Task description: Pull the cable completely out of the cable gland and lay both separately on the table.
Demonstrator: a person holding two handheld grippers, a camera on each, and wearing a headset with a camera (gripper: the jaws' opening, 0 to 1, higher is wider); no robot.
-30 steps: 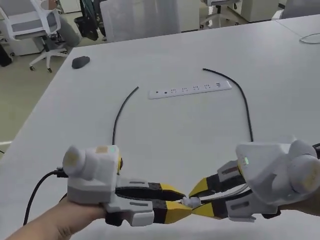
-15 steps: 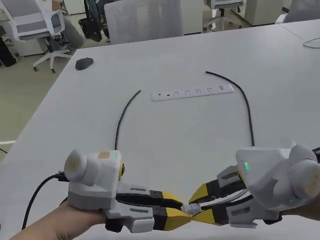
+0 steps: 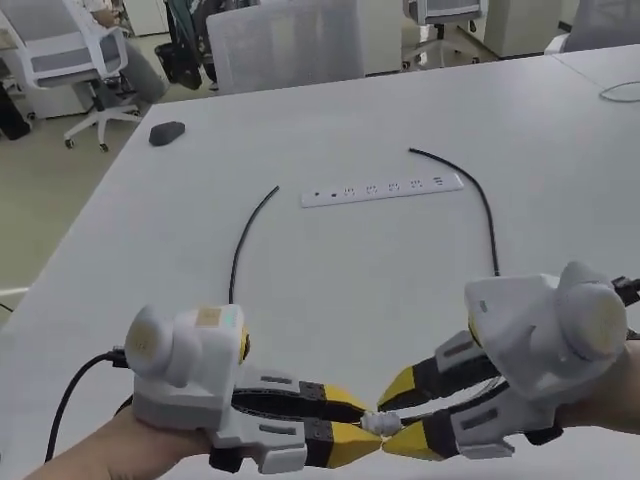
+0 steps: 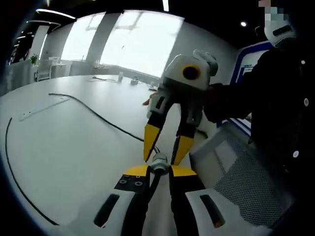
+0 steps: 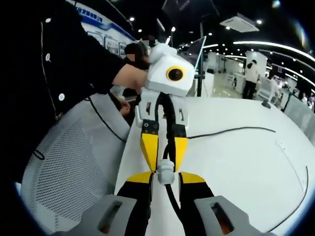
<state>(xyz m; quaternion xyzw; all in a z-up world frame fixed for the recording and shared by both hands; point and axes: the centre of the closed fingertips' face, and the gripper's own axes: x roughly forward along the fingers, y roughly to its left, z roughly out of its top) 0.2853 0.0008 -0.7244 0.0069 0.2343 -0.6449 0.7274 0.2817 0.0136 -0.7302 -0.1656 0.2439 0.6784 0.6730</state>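
Note:
A small white cable gland [image 3: 378,422] sits where my two grippers meet tip to tip, low over the table's front edge. A black cable [image 3: 487,215] is threaded through it. My right gripper [image 5: 165,178] is shut on the cable gland [image 5: 166,172], and the cable [image 5: 172,196] runs back between its jaws. My left gripper [image 4: 159,171] is shut on the cable [image 4: 151,186] right behind the gland [image 4: 159,162]. Both loose lengths of cable [image 3: 240,240] trail away over the white table [image 3: 330,280].
A white power strip [image 3: 382,188] lies across the middle of the table, between the two cable ends. A dark mouse [image 3: 166,132] rests near the far left edge. Office chairs [image 3: 285,45] stand beyond the table. A person's dark sleeve [image 4: 236,101] is close behind the right gripper.
The grippers stay tip to tip on the gland. The right gripper's body has tilted slightly, and the cable on the table lies as before.

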